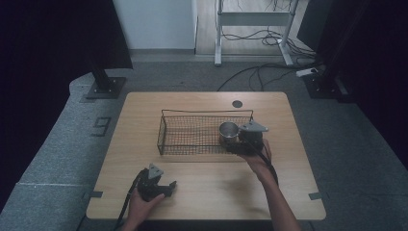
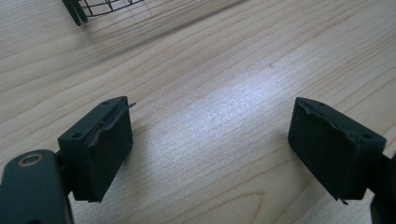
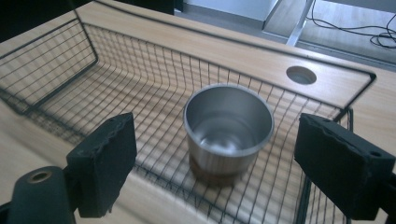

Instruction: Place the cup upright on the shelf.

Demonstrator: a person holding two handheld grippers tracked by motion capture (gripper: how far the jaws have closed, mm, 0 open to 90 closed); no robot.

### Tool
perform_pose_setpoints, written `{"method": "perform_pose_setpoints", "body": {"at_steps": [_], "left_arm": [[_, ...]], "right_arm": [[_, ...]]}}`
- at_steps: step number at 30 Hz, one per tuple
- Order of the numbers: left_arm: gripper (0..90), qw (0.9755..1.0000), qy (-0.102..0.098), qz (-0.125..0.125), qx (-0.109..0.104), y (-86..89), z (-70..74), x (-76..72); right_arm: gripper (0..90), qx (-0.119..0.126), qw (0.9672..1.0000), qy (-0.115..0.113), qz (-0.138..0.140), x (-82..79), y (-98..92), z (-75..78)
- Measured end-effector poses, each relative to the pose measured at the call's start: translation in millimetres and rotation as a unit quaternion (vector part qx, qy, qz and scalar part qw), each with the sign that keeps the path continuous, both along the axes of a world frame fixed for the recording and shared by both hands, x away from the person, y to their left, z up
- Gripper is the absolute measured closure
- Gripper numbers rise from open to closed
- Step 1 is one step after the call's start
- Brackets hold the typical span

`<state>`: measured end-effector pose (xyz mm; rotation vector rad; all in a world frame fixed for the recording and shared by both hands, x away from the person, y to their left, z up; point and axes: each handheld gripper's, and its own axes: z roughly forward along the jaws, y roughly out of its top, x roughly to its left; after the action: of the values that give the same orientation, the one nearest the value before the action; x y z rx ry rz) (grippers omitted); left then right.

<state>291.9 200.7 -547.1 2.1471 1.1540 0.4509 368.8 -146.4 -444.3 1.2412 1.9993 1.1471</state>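
Right hand-held gripper [image 3: 215, 154]: jaws spread wide, nothing held, just outside the near rim of the black wire mesh basket [image 3: 70, 56]. Round stainless steel cup [image 3: 228, 128] stands upright in the basket's right end. Left hand-held gripper [image 2: 210, 149]: jaws apart, empty, over the light wooden surface [image 2: 224, 60].

Small steel cup [image 3: 228, 129], round, brushed-metal wall, brown base, mouth up and empty, polished inside. Standing upright on the floor of a black wire basket [image 3: 56, 70], in that basket's right end in the high view, just right of frame centre [image 1: 228, 131]. Basket [image 1: 166, 137] long, rectangular, open-topped, lying across the middle of the counter [image 1: 144, 110].
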Motion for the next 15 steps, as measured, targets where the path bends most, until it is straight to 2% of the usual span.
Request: {"method": "perform_pose_setpoints", "body": {"at_steps": [7,11,15], "left_arm": [[13.7,1.0,0.0,0.0,0.0,-0.1,-0.1,0.0],[13.7,1.0,0.0,0.0,0.0,-0.1,-0.1,0.0],[13.7,1.0,0.0,0.001,-0.001,-0.1,-0.1,0.0]], "right_arm": [[13.6,0.016,0.9998,0.002,0.012,-32.3,-10.6,-14.5],[13.7,0.013,0.9999,0.001,0.008,-43.0,-14.2,-23.2],[14.1,0.012,0.9998,0.013,0.005,-57.2,-21.6,-41.4]]}}
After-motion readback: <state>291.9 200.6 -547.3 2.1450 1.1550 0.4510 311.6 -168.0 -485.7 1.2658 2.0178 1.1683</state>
